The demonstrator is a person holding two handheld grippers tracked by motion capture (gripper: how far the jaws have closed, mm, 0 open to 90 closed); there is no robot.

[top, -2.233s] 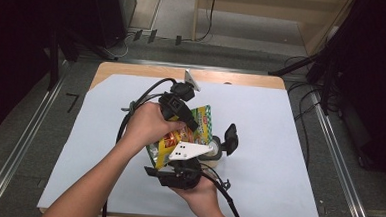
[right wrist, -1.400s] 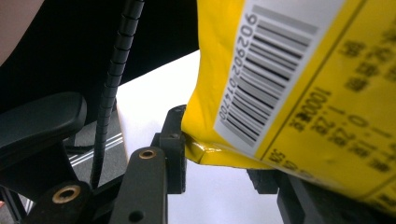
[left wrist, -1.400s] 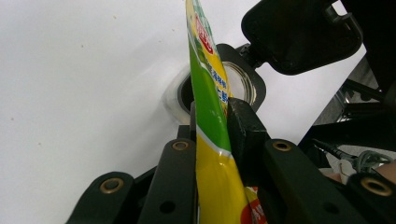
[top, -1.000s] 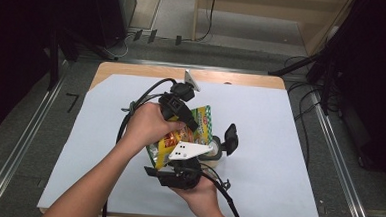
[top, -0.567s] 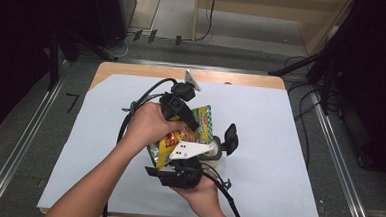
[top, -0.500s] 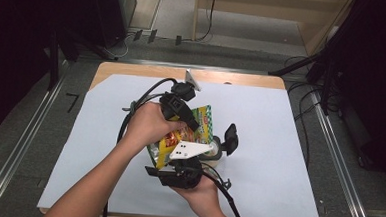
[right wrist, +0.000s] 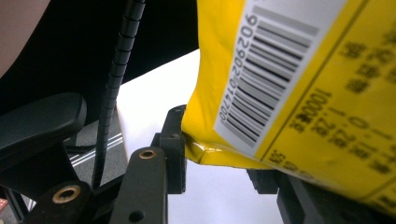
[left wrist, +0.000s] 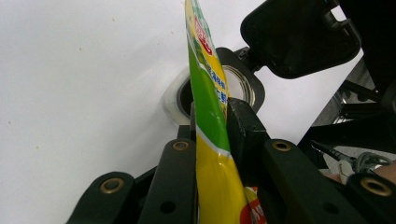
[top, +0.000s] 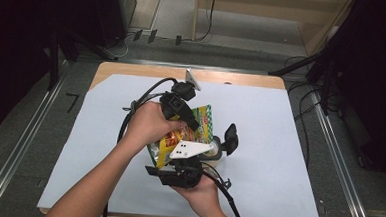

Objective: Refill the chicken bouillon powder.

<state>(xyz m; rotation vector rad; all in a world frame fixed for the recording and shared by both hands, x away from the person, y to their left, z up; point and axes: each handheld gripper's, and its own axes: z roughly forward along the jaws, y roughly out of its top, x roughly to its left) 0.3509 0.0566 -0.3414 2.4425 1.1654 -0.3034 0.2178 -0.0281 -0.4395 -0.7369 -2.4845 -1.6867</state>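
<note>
While clamped at frame centre, glossy yellow-green foil snack bag (top: 192, 133), left gripper (left wrist: 212, 128) pinching its edge, right gripper (right wrist: 224, 158) gripping its bottom seam.

A glossy plastic-film finish, printed yellow and green, is shown by the snack packet (left wrist: 208, 107). The jaws gripping it are made of matt black plastic with brass-coloured rivets. The table (top: 133, 70) is seen as bare wood at its twelve o'clock edge, overlaid by a smooth, matt white sheet (top: 279, 143).

Around the white-covered table (top: 279, 143): grey floor (top: 29, 145), metal rails (top: 18, 149), cables (top: 205, 19), dark curtains (top: 14, 39) at both sides.
</note>
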